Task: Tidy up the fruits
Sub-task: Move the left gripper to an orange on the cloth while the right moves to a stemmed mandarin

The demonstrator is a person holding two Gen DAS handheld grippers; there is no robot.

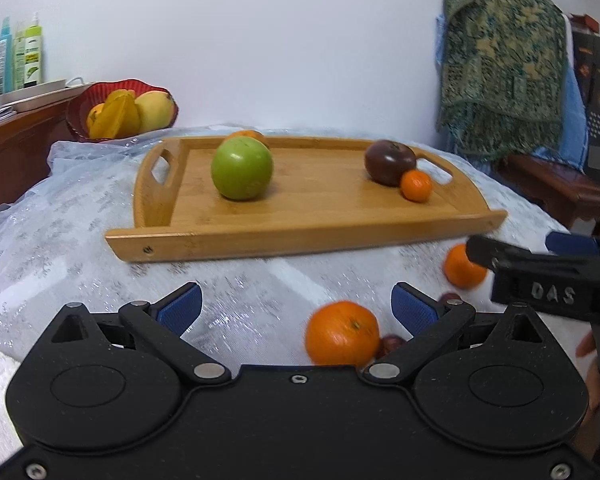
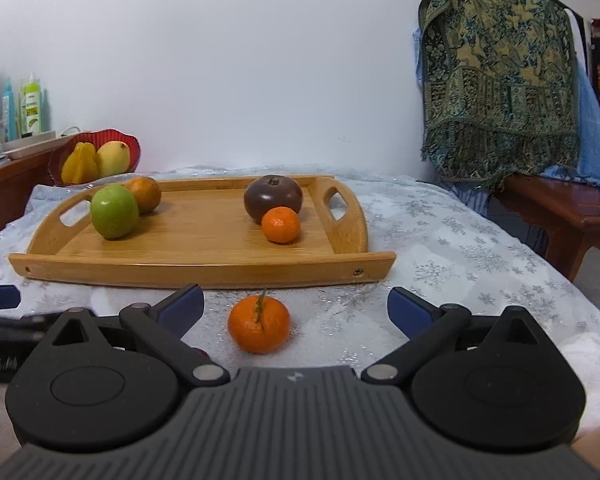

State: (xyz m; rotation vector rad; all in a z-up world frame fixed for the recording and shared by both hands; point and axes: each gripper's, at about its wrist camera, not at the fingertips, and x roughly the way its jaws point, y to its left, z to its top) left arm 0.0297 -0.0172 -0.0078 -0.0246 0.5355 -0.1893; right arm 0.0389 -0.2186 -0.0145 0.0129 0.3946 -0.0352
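On the right tool point(image 1: 540, 276), seen from the left camera, raised letters read "DAS". Four fruits sit on the wooden tray point(image 2: 204, 268): green apple point(image 2: 114, 211), brown fruit point(image 2: 144, 194), dark tomato point(image 2: 273, 198), small orange point(image 2: 281, 225). Both tools gape wide, empty; a stemmed orange point(image 2: 259, 324) lies on the tabletop point(image 2: 440, 248) between the right tool's fingers, another orange point(image 1: 342, 333) between the left tool's point(image 1: 296, 308).

Worktop point(image 2: 460, 240): draped in a pale, glittery snowflake-patterned cloth.
Wooden tray point(image 2: 204, 270): lies across the worktop's middle, toward the far edge.
Red fruit bowl point(image 1: 80, 108): at the far left corner.
Loose oranges: one point(image 2: 259, 329) just before the tray's near rim; another point(image 1: 342, 334) beside it, nearer the front edge.
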